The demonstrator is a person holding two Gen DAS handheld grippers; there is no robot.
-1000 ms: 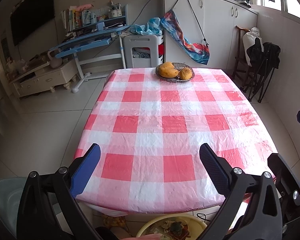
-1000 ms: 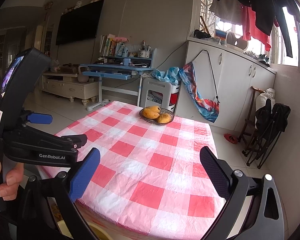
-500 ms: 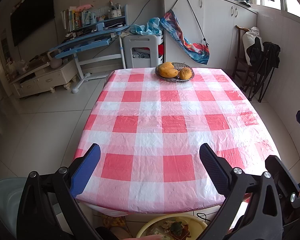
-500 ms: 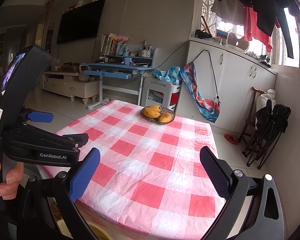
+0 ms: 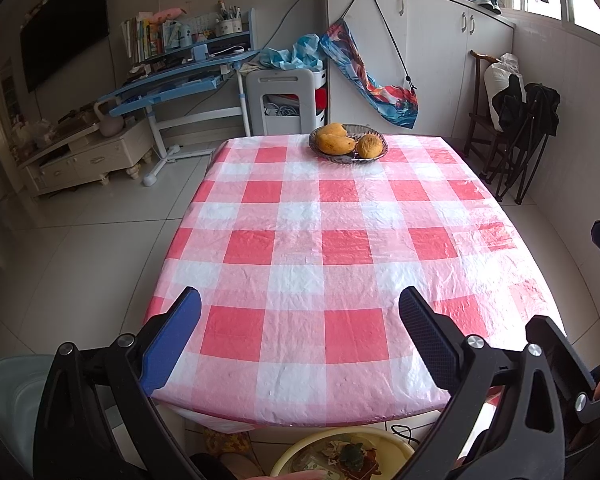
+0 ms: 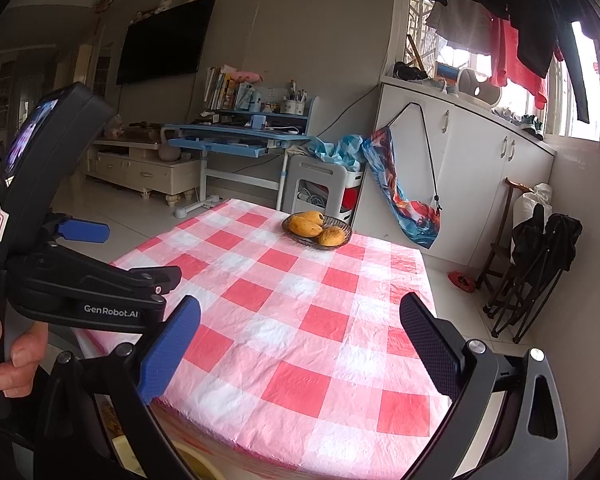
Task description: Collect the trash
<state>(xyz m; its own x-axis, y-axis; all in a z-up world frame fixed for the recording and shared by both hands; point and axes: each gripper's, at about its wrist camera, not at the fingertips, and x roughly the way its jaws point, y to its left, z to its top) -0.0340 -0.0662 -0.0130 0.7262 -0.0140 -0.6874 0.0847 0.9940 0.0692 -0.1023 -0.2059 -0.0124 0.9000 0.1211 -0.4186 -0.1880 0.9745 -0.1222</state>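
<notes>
A yellow basin (image 5: 296,452) holding scraps of trash sits on the floor below the table's near edge, at the bottom of the left wrist view. My left gripper (image 5: 300,340) is open and empty, held above the near edge of the red-and-white checked tablecloth (image 5: 332,248). My right gripper (image 6: 300,344) is open and empty, above the near right part of the same tablecloth (image 6: 300,300). The left gripper's body (image 6: 88,292) shows at the left of the right wrist view, held by a hand. I see no trash on the tablecloth.
A wire bowl of mangoes (image 5: 348,144) stands at the table's far edge; it also shows in the right wrist view (image 6: 318,230). A pale blue stool (image 5: 8,392) is at the near left. Folded black chairs (image 5: 520,140) stand to the right. A blue desk (image 5: 180,84) and white cabinets line the back.
</notes>
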